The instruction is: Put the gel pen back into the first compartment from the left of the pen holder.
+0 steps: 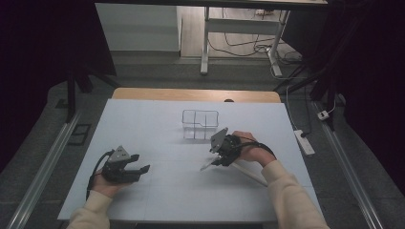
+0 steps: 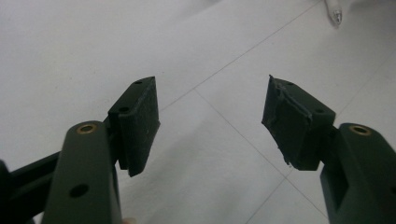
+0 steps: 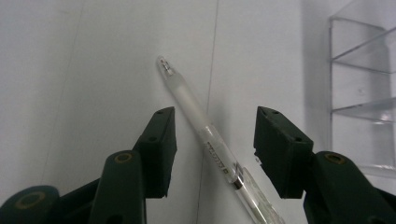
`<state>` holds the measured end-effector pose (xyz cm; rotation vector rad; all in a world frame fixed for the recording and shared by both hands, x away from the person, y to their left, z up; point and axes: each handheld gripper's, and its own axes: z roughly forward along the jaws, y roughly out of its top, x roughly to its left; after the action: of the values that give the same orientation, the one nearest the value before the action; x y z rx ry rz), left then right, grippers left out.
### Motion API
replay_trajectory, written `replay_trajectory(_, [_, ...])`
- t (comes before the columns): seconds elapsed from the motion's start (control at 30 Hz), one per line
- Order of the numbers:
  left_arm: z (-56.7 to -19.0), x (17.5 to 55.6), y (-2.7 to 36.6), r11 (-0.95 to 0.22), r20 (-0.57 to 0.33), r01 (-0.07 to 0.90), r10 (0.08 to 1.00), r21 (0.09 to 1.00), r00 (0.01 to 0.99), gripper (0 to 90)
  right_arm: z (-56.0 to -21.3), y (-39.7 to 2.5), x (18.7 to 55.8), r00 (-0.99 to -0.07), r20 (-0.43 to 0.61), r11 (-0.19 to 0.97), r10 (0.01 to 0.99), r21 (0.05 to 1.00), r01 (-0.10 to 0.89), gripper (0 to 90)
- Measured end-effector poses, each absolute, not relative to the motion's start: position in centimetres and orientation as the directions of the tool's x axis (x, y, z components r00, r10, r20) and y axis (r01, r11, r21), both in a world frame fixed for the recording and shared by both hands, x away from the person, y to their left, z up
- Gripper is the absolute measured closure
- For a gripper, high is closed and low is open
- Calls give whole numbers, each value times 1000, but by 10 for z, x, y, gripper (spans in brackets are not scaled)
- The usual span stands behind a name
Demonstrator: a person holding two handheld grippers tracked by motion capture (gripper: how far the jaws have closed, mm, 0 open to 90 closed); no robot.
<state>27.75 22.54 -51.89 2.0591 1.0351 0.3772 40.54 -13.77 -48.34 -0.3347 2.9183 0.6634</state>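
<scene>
White tabletop (image 1: 157, 124) carries a clear wire-edged compartment box (image 1: 200, 124) and, nearer the person, a slim translucent white pen (image 3: 205, 133) lying slantwise between the right gripper's (image 3: 212, 149) parted jaws, unclamped, while the left gripper (image 2: 210, 126) gapes empty well apart.

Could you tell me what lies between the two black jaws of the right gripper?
In the right gripper view, a slim white plastic pen lies on the white table between the open jaws of the right gripper, touching neither.
</scene>
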Motion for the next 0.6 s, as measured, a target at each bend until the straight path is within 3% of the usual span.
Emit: replay_trajectory(0.6, [-519,278,226,-364,-76,546,778,755,623,360,-495,-121,414,-935,-140,888,-325,295,-353,619])
